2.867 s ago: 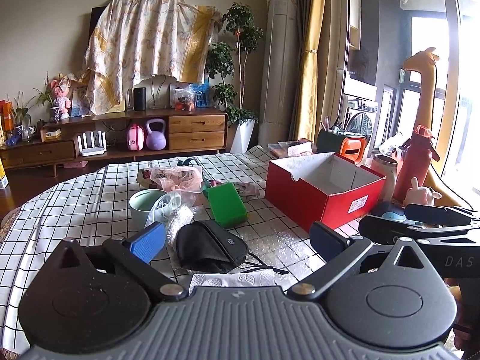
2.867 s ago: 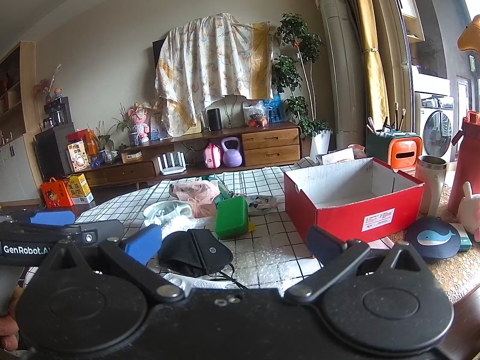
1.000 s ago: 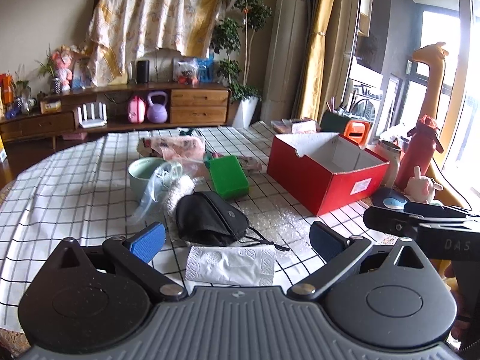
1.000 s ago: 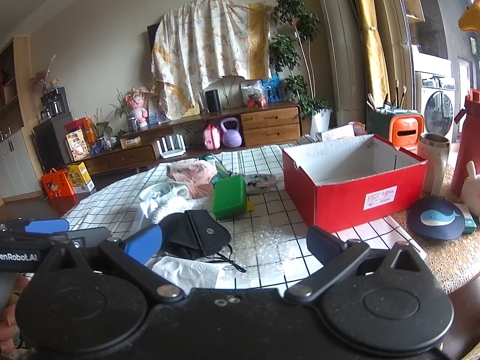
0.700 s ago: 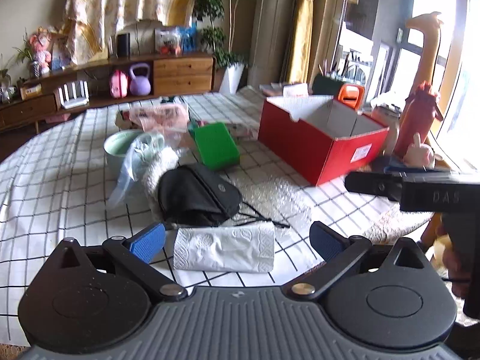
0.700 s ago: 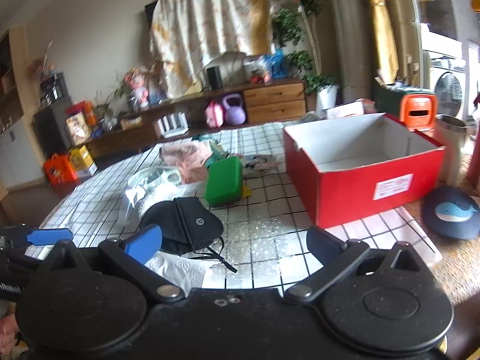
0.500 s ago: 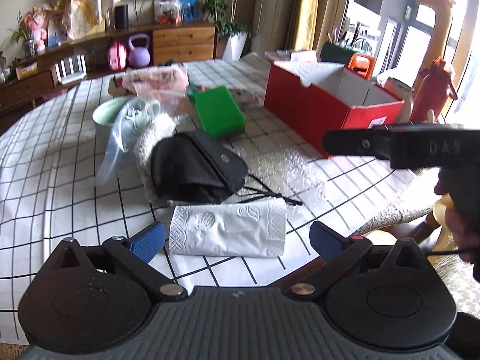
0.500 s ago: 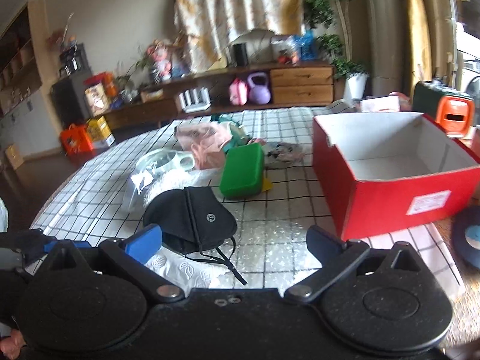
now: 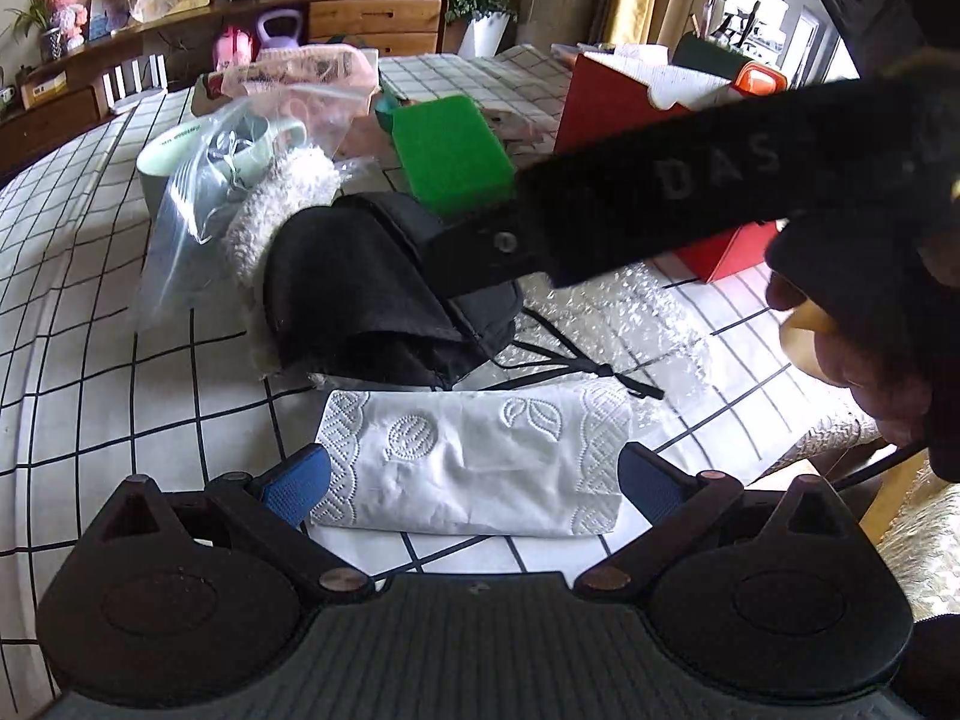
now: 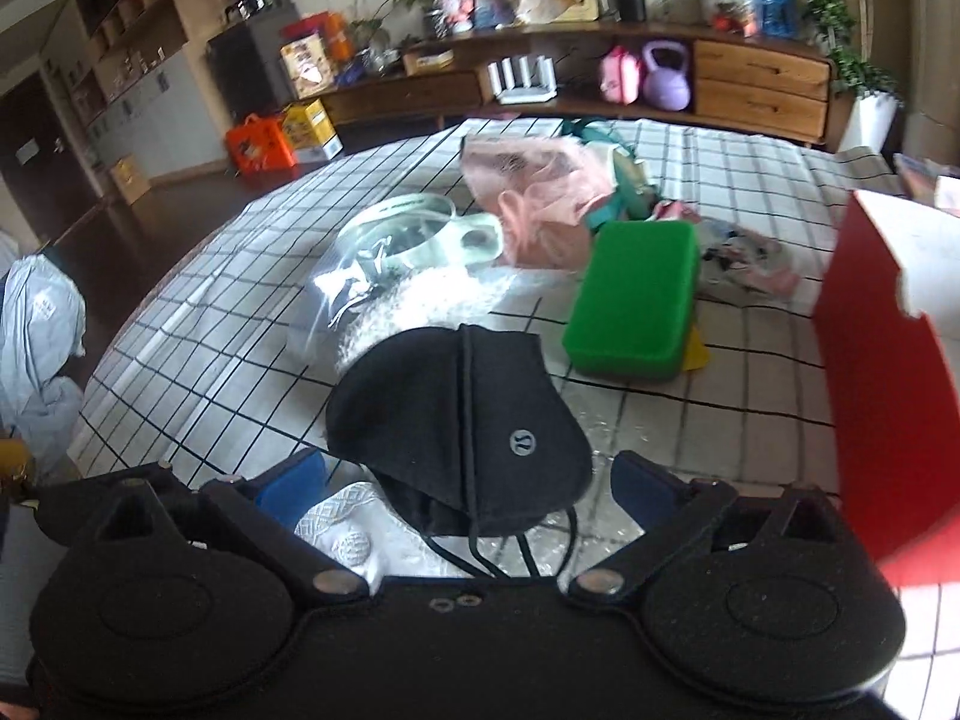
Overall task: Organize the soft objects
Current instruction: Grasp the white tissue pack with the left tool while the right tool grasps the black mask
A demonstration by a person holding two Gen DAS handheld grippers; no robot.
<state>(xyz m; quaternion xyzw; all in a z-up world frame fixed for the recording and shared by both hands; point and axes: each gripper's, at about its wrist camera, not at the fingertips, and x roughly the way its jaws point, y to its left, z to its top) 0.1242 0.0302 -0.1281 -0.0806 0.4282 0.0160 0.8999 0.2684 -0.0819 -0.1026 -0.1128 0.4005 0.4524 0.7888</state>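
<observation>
A folded white embossed tissue [image 9: 474,462] lies near the front edge of the checked tablecloth. My left gripper [image 9: 473,480] is open, its blue pads [image 9: 294,483] on either side of the tissue. Behind the tissue sits a black fabric mask [image 9: 360,294] with loose cords. My right gripper [image 10: 468,483] hangs open just over the near end of that mask [image 10: 462,420]. A corner of the tissue [image 10: 348,528] shows beneath it. In the left wrist view, the right tool's black side [image 9: 660,192] crosses above the mask, held by a hand [image 9: 852,354].
A green sponge block [image 10: 636,300], white fluffy cloth [image 10: 420,300], clear zip bag [image 9: 180,222], mint cup [image 10: 420,228] and pink bag [image 10: 534,180] lie behind the mask. An open red box [image 10: 888,360] stands at the right. Bubble wrap [image 9: 606,312] lies by it.
Both grippers have tipped down and come closer to the table. The left now brackets the tissue. The right has swung left over the black mask, crossing the left wrist view.
</observation>
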